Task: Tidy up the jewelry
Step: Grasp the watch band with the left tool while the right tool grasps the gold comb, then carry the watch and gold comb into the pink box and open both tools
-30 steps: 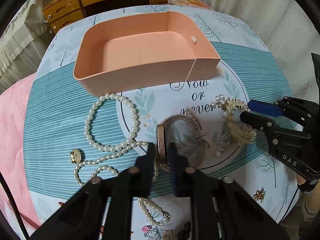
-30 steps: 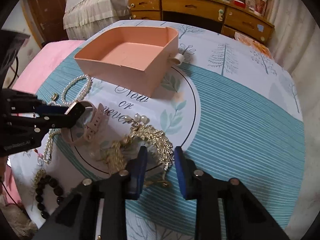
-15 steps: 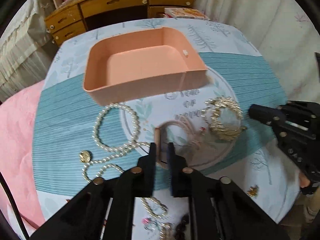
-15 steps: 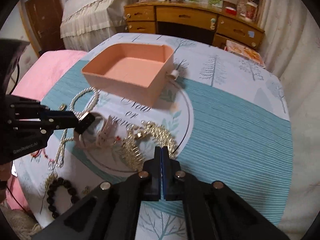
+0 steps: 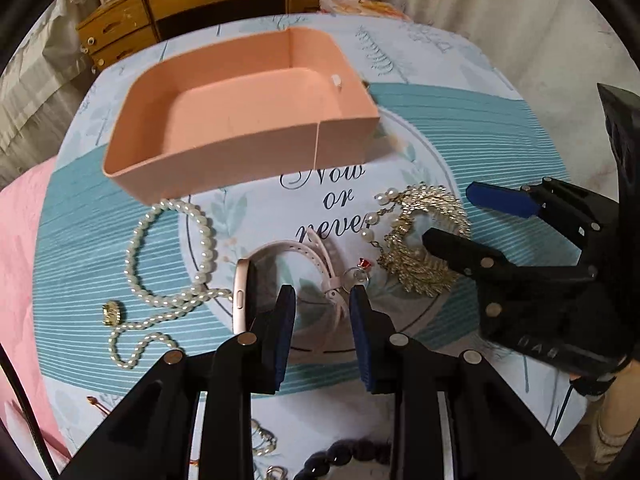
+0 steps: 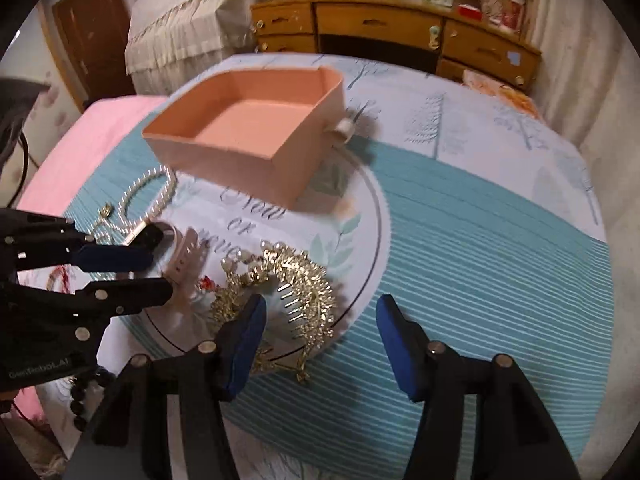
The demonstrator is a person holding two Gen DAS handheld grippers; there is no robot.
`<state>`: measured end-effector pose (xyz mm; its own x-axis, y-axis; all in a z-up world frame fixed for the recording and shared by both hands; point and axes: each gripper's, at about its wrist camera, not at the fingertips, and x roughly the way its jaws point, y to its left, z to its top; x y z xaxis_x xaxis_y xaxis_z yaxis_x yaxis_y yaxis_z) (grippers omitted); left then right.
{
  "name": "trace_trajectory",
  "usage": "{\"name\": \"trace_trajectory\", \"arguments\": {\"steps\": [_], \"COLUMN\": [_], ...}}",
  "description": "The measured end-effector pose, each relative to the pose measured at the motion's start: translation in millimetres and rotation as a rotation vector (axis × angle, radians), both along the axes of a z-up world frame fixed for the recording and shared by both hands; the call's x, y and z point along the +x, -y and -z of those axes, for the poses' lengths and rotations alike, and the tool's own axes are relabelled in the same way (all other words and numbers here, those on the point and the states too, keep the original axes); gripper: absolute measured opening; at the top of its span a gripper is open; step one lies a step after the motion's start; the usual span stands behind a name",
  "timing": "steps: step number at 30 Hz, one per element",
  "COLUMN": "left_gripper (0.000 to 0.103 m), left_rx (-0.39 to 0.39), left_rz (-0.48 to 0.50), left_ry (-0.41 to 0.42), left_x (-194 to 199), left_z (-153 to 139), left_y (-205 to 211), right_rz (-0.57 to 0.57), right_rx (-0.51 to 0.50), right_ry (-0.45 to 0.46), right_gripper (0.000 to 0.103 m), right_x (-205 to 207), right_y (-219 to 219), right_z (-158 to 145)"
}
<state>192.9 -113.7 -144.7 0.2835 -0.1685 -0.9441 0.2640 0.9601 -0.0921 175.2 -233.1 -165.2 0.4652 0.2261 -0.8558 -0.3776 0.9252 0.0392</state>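
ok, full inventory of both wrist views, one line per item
tray: 1, peach-pink, empty, far side of the cloth
pearl necklace: 1, white, looped near the tray, left
watch: 1, pale pink strap, rose-gold case, centre, on edge
gold hair comb: 1, gold with pearls, right of the watch
small ring charm: 1, clear with red bit, beside the strap
gold clasp: 1, gold, on the necklace, left
dark bead bracelet: 1, black, near edge
tablecloth: 1, teal and white, round table
dresser: 1, wooden, behind
left gripper: black, blue pads, open beside the watch
right gripper: open over the comb
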Motion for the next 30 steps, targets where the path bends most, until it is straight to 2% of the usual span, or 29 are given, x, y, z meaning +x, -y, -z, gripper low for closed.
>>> {"name": "trace_trajectory", "arguments": {"steps": [1,3,4,6,12,20,24,25,26,30], "left_gripper": [0.026,0.025,0.022,0.01,0.007,0.007,0.007,0.007,0.007,0.007], "left_rx": [0.001,0.004,0.009,0.002,0.01,-0.014,-0.038,-0.04,-0.044,-0.079], "left_rz": [-0.004,-0.013,-0.014,-0.02,-0.021,-0.015,-0.062,-0.077,-0.093,-0.135], "left_ry": [-0.005,-0.003,0.006,0.004,0.027,0.099,0.142,0.158,0.173,0.208], "left_x": [1,2,2,4,0,-3,10,15,21,47], "left_z": [2,5,5,4,-3,-51,-85,-93,-101,-118], "left_y": [1,2,3,5,2,-23,-47,-52,-57,-76], "right_rz": [-0.002,-0.008,-0.017,-0.021,0.03,0.138,0.177,0.179,0.189,0.212], "right_rx": [-0.005,-0.017,-0.019,-0.031,-0.013,0.116,0.201,0.213,0.213,0.222], "right_ry": [0.011,0.024,0.023,0.019,0.023,0.044,0.048,0.049,0.048,0.054], "right_gripper": [0.057,0.044,0.029,0.029,0.028,0.028,0.02,0.009,0.007,0.006], "right_x": [0,1,1,0,-11,-5,7,10,12,32], "right_y": [-1,-4,-5,-7,-1,5,-7,-14,-20,-42], "right_z": [0,0,-1,-1,-11,-65,-91,-94,-97,-97]}}
